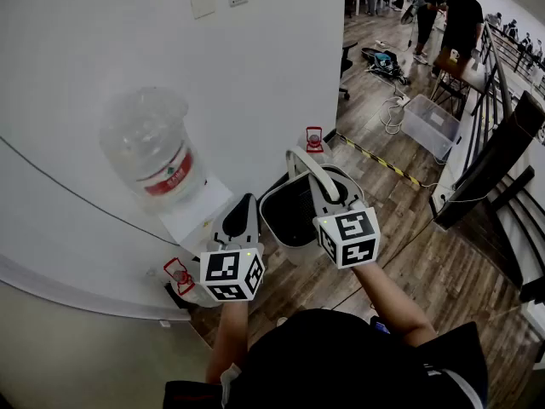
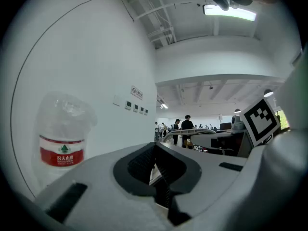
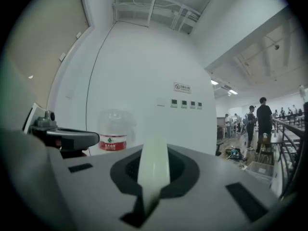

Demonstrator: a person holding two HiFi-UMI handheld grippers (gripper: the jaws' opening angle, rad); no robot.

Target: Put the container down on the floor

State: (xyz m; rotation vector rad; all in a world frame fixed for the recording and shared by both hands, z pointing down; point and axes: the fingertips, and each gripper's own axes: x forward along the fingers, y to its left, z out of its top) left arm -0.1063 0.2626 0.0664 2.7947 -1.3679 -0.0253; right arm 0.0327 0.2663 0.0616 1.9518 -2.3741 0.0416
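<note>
- The container (image 1: 289, 216) is a round, pale grey plastic bin with a dark inside and a white arched strap handle (image 1: 317, 173).
- It hangs tilted by that handle, over the brown wooden plank floor (image 1: 443, 271) and near the foot of the white wall (image 1: 102, 58). Whether its base touches the floor cannot be made out.
- Just to its left, a large clear plastic water jug (image 1: 153, 147) stands on a white box-shaped stand (image 1: 200, 216) against the wall.
- The jug's red label (image 2: 61, 150) carries a green mountain mark and the white characters 农夫山泉.
- A small wall sign (image 3: 182, 87) bears a red prohibition circle; its wording is too small to read.
- The right gripper (image 1: 334, 201) points level and is clenched on the white handle, which runs up between its dark pads in the right gripper view.
- The right forearm reaches forward from the body, with the marker cube facing up.
- The left gripper (image 1: 241, 211) is also held level, just left of the container and in front of the stand.
- Its jaws are drawn together, with only a thin pale sliver showing at the seam; what that sliver is cannot be told.
</note>
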